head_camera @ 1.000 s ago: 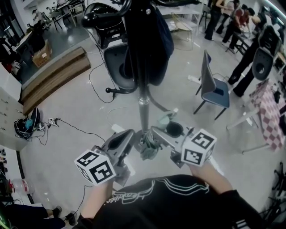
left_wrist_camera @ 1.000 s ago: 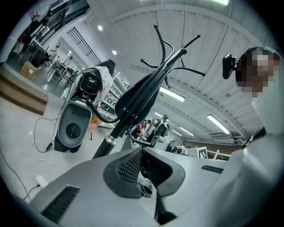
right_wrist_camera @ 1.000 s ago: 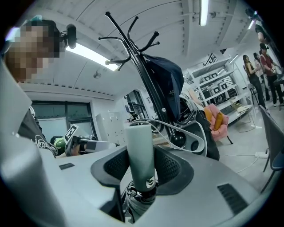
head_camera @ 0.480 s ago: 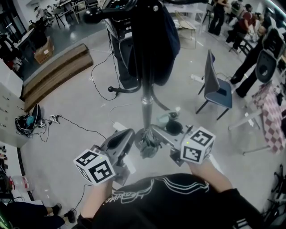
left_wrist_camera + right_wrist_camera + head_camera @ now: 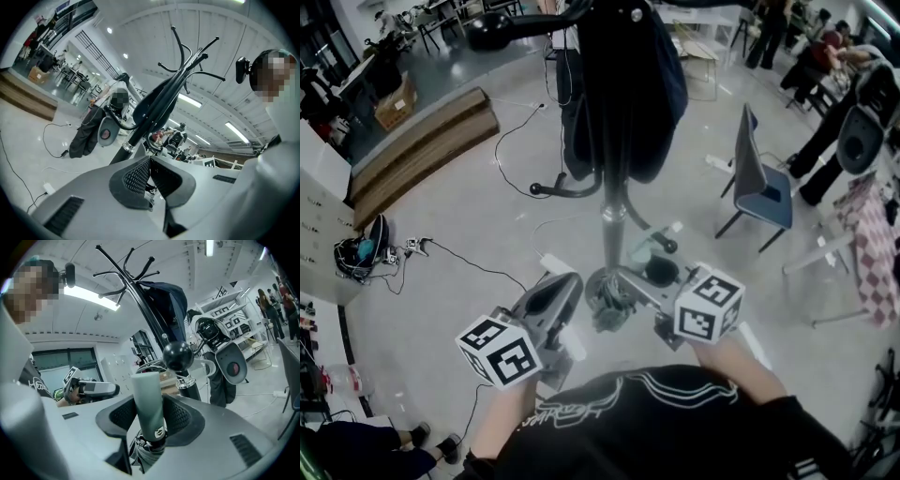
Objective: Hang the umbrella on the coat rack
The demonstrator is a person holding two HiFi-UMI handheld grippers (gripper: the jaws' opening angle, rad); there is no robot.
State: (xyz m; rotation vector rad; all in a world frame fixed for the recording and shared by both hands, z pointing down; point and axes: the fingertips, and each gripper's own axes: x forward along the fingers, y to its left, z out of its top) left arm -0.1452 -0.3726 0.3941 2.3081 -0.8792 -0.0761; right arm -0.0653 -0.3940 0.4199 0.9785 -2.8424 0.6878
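Pale polished floor spread under us, with black cables trailing across it, a long wooden step at the far left and a blue-seated chair off to the right. People stood at tables along the far right edge of the room.

Directly ahead of us rose the coat rack, a dark pole with a silver collar and curved hooks at its top. A dark jacket hung from the upper hooks. One lower arm of the rack ended in a black ball, which sat just beyond the umbrella's handle in the right gripper view.

We held the umbrella low in front of us, near the foot of the pole. It was folded, its grey-green fabric bunched below a pale cylindrical handle. The right gripper had its jaws clamped on that handle, one pad on each side, with the handle standing up between them and tilted a little to the left in the right gripper view.

The left gripper sat just beside the umbrella on its left, pointing toward the pole. Its jaws were together, the ribbed pads meeting at the tips with nothing gripped between them.
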